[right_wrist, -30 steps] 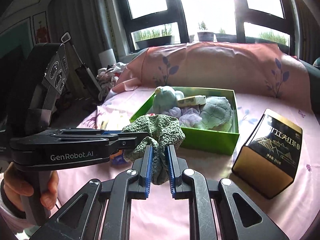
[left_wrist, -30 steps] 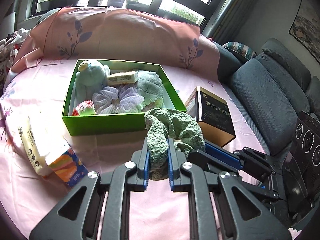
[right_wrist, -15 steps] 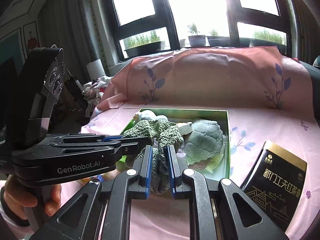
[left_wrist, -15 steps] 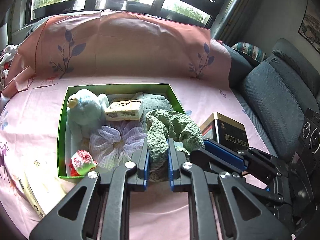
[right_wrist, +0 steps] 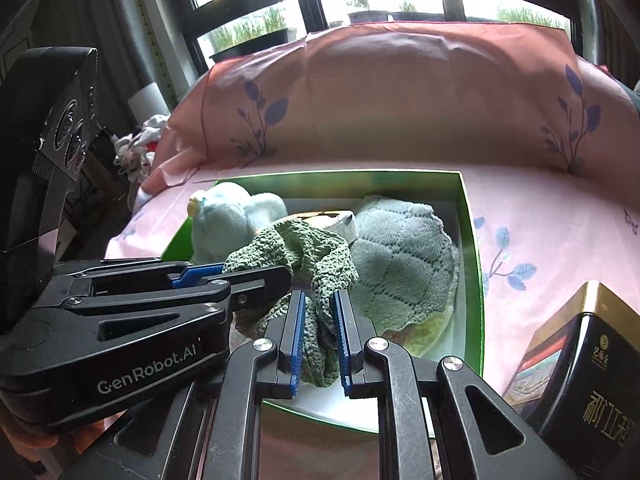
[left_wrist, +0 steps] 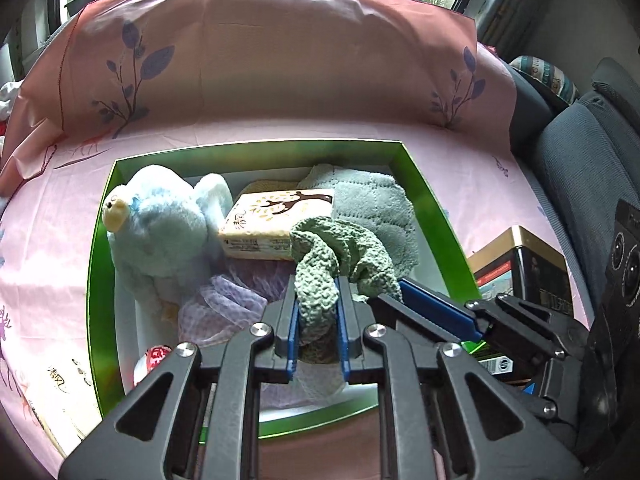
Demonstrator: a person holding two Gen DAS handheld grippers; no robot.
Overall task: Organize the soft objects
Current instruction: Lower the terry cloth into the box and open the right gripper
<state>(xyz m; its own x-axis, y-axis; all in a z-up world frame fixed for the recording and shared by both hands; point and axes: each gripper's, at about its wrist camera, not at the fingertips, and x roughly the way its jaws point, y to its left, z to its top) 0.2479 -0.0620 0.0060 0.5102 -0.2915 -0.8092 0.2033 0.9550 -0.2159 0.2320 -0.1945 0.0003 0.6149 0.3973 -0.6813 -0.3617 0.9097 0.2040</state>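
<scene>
A green knitted cloth (left_wrist: pixel 340 256) (right_wrist: pixel 304 256) hangs over the green box (left_wrist: pixel 420 184) (right_wrist: pixel 474 240), held from two sides. My left gripper (left_wrist: pixel 318 312) is shut on one end of it and my right gripper (right_wrist: pixel 319 320) is shut on the other. In the box lie a pale blue plush toy (left_wrist: pixel 160 236) (right_wrist: pixel 224 220), a tissue pack (left_wrist: pixel 272 220), a grey-green quilted cloth (left_wrist: pixel 376 204) (right_wrist: pixel 400 260), a lilac mesh puff (left_wrist: pixel 224 308) and a red-and-white item (left_wrist: pixel 154 358). The right gripper's body shows at the right of the left wrist view.
The box sits on a pink printed sheet (left_wrist: pixel 60 240) (right_wrist: pixel 540 208). A black and gold tin (left_wrist: pixel 520 268) (right_wrist: pixel 576 380) stands right of the box. A white packet (left_wrist: pixel 60 380) lies at its left. Grey cushions (left_wrist: pixel 580 152) are at the far right.
Both grippers have carried the knitted cloth forward and down, from in front of the box to over its inside. The box now fills more of both views.
</scene>
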